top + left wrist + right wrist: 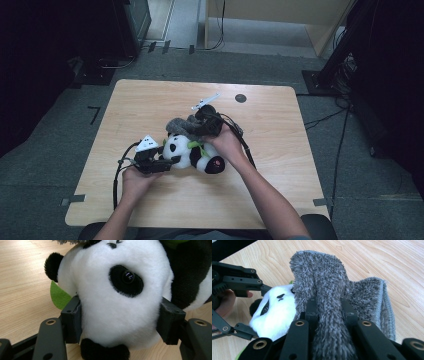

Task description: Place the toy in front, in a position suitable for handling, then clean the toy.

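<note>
On the table, one panda, one grey cloth, two grippers.

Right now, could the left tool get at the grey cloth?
Probably not as it stands: the left tool is clamped on the panda's head, and the grey cloth lies beyond the head, pinched in the right tool.

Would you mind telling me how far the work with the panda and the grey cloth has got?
Done: left hand-held gripper clamps the panda's head; right hand-held gripper pinches the grey cloth. In hand: cloth held at the panda. Left: not clear from here.
</note>
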A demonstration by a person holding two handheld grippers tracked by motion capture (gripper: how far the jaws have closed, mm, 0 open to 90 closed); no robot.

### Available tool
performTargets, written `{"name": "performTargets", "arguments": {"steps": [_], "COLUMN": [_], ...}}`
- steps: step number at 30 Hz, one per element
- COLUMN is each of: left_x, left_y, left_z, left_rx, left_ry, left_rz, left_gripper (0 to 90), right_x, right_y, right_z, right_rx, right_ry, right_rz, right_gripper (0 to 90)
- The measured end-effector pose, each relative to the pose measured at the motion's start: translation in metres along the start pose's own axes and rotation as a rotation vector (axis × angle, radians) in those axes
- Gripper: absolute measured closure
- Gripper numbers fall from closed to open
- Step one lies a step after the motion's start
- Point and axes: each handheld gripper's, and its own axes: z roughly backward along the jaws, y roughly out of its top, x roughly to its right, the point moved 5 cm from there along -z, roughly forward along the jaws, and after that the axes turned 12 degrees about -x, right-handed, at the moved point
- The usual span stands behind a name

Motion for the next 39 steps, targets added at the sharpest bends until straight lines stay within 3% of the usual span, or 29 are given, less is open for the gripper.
{"name": "performTargets", "arguments": {"steps": [5,17,21,26,29,35,37,39], "left_x": [0.000,0.001,0.001,0.001,0.000,0.000,0.000,0.000], "left_y": [0.000,0.000,0.000,0.000,0.000,0.000,0.000,0.000], "left_z": [0.000,0.000,0.000,0.000,0.000,0.000,0.000,0.000], "left_rx": [0.000,0.005,0.005,0.004,0.002,0.003,0.004,0.005], "left_ry": [0.001,-0.001,-0.001,-0.002,-0.004,0.000,0.000,-0.001], "left_rz": [0.005,0.012,0.011,0.008,0.008,0.006,0.007,0.008], "left_gripper": [34.0,34.6,34.6,34.5,34.3,34.0,34.0,33.9], "right_x": [0.001,0.020,0.035,0.042,0.040,0.015,0.010,-0.005], "right_y": [0.001,-0.003,-0.006,-0.009,-0.008,0.010,0.013,0.019], "right_z": [0.000,0.009,0.019,0.027,0.034,0.050,0.051,0.049], "right_rx": [-0.012,-0.048,-0.036,-0.021,0.009,0.097,0.106,0.130], "right_ry": [-0.008,-0.057,-0.084,-0.090,-0.080,-0.052,-0.042,-0.013], "right_rz": [0.007,-0.014,-0.055,-0.081,-0.076,-0.016,-0.005,0.033], "right_gripper": [74.6,75.5,75.6,75.5,75.5,74.8,74.8,74.7]}}
